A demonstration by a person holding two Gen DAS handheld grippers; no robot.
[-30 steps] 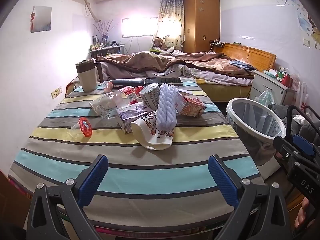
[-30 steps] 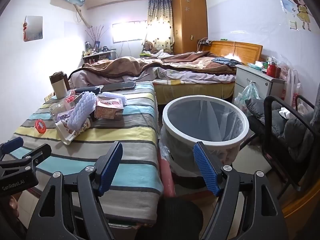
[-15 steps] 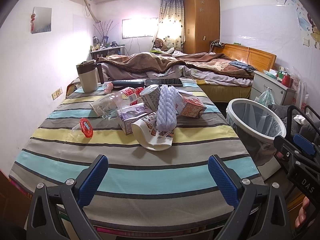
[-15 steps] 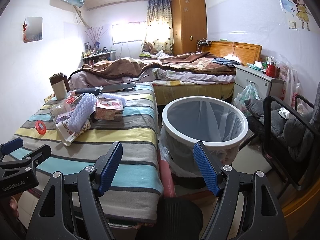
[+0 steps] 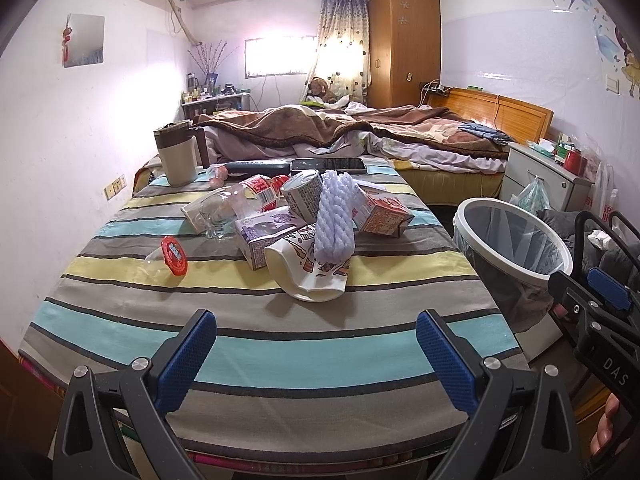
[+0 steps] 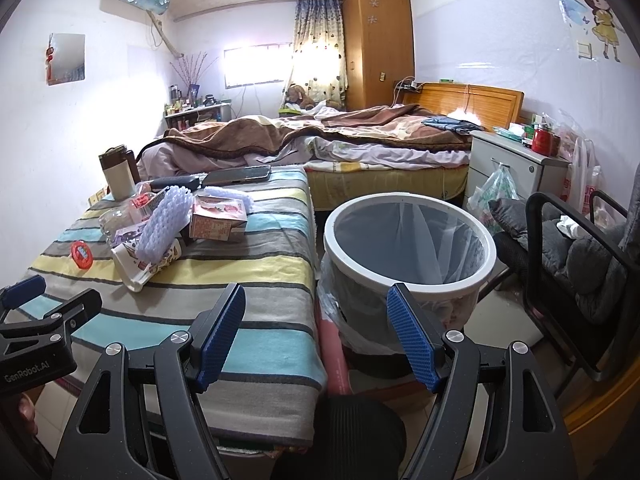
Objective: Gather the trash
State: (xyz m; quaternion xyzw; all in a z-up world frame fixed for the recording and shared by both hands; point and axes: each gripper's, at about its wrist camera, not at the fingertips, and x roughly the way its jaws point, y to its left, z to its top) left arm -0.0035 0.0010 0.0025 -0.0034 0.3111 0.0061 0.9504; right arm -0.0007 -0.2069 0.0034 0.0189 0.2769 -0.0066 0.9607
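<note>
Both hand-held grippers sit low at the near edge of the striped-cloth table (image 5: 280, 344), neither touching anything. The left gripper (image 5: 316, 344) has its blue-padded jaws spread wide and empty, aimed down the table's length at the trash heap — a sensible staging pose, since the opening already spans more than any single item. The right gripper (image 6: 316, 336) is likewise parted and empty, pointing past the table's right edge toward the round white-rimmed bin with a clear plastic liner (image 6: 408, 240), which stands on the floor just beside the table, presumably so drops need only a short carry. The trash lies mid-table in one loose cluster: a white foam mesh sleeve (image 5: 334, 216) lying across a crushed printed paper cup (image 5: 308, 268), a purple-and-white carton (image 5: 264, 236), an orange-red carton (image 5: 384, 216), a clear plastic bottle with red label (image 5: 236, 204), a printed can (image 5: 302, 196). A red-lidded clear cup (image 5: 172, 254) lies apart to the left. Judgement: nothing collected yet — the paper cup, nearest the left gripper, looks the easiest first pick. The brown-lidded beige jug (image 5: 178, 156) at the far end seems not trash.
</note>
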